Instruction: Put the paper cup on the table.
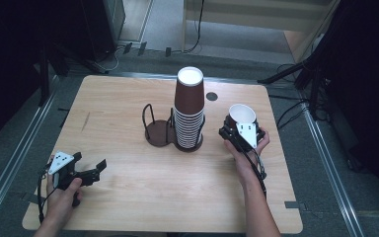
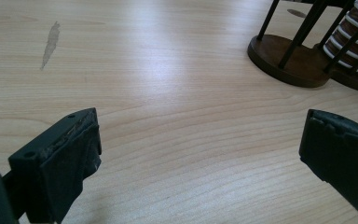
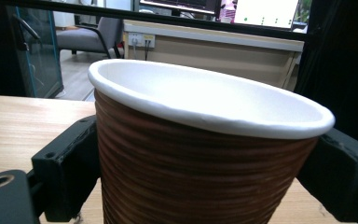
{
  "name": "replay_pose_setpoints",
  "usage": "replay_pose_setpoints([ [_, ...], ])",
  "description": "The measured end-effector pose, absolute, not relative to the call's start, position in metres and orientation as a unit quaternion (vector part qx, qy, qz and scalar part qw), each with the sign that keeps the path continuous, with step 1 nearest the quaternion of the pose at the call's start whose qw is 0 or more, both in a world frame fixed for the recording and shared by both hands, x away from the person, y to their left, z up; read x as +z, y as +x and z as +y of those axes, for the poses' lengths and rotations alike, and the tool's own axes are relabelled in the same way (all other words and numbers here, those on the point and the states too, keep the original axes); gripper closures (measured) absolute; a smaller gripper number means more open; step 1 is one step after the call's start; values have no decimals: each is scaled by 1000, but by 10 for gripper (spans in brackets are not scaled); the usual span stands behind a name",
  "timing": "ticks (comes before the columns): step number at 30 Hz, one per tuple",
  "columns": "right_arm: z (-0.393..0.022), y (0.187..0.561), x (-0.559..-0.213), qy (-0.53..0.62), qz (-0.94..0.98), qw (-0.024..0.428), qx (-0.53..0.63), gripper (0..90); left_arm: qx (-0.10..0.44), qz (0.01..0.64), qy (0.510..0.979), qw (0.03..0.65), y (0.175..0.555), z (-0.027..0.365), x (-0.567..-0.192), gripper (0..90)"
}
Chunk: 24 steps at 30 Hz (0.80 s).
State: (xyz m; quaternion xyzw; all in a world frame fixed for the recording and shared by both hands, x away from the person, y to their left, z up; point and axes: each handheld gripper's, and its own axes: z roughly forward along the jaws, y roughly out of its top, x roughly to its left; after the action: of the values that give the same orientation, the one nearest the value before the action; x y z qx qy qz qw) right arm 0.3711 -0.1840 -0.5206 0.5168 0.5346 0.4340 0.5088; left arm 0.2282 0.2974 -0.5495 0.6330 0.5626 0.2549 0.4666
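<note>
A tall stack of brown ribbed paper cups (image 1: 189, 111), upside down, stands in the right ring of a dark two-ring wire holder (image 1: 157, 129) at the table's middle. The holder's left ring is empty. My right gripper (image 1: 241, 124) is right of the stack, shut on a single brown cup (image 1: 242, 114) with its white mouth facing up. In the right gripper view that cup (image 3: 205, 154) sits between the two black fingers (image 3: 67, 172). My left gripper (image 1: 90, 162) rests open at the front left, jaws wide over bare wood (image 2: 200, 154), pointing toward the holder base (image 2: 284, 58) and the stack (image 2: 354, 46).
The wooden table (image 1: 128, 197) has a small dark round hole (image 1: 211, 96) behind the stack and a grey scuff (image 1: 85, 121) at the left, also seen as the scuff (image 2: 50, 44). Dark stand legs and cables lie on the floor beyond the far edge.
</note>
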Motion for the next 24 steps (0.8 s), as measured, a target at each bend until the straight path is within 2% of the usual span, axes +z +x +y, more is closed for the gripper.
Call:
replay_pose_setpoints([
  [24, -193, 371, -537, 524, 554, 492, 419, 69, 259, 557, 645, 455, 228, 294, -550, 0],
])
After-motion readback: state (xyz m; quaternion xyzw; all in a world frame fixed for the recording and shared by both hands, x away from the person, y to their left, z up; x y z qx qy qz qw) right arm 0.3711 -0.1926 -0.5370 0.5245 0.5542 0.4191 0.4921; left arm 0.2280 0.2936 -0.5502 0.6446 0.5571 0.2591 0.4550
